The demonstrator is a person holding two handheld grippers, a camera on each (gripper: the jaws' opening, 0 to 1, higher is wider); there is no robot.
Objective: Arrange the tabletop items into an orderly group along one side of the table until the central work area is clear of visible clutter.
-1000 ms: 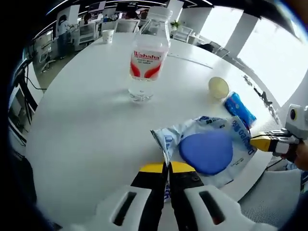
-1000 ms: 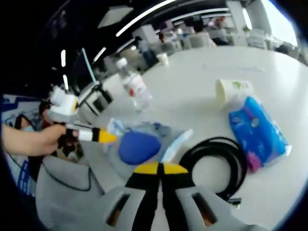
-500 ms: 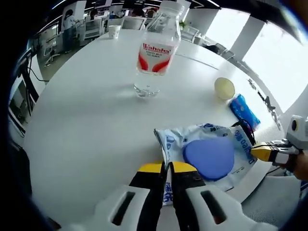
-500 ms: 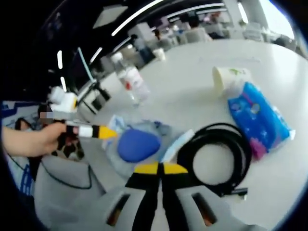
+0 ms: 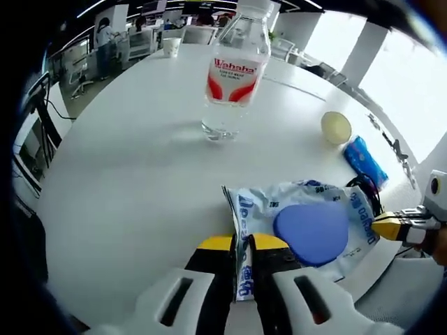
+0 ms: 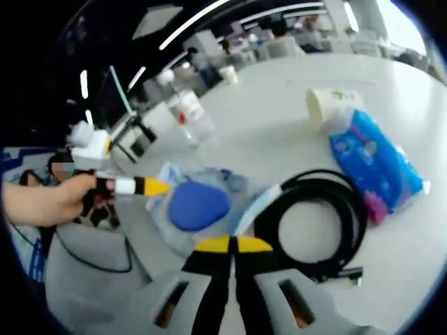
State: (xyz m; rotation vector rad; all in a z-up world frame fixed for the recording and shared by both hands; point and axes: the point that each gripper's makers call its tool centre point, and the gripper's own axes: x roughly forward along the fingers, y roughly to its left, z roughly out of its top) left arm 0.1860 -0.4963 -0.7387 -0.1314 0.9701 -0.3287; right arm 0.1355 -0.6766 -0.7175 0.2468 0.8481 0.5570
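A crumpled white-and-blue plastic bag holding a flat blue round pad lies at the table's near edge. Its left edge runs between the jaws of my left gripper, which is shut on it. The right gripper touches the bag's far side. In the right gripper view a corner strip of the bag ends at the tips of my right gripper, shut on it. The left gripper comes in there, held by a hand.
A clear water bottle with a red label stands mid-table. A paper cup lies on its side by a blue tissue pack. A coiled black cable lies beside the bag. Another cup stands far off.
Both views have shifted slightly; the bottle looms a little nearer in the left gripper view. Both grippers keep their hold on the bag, which stays on the table.
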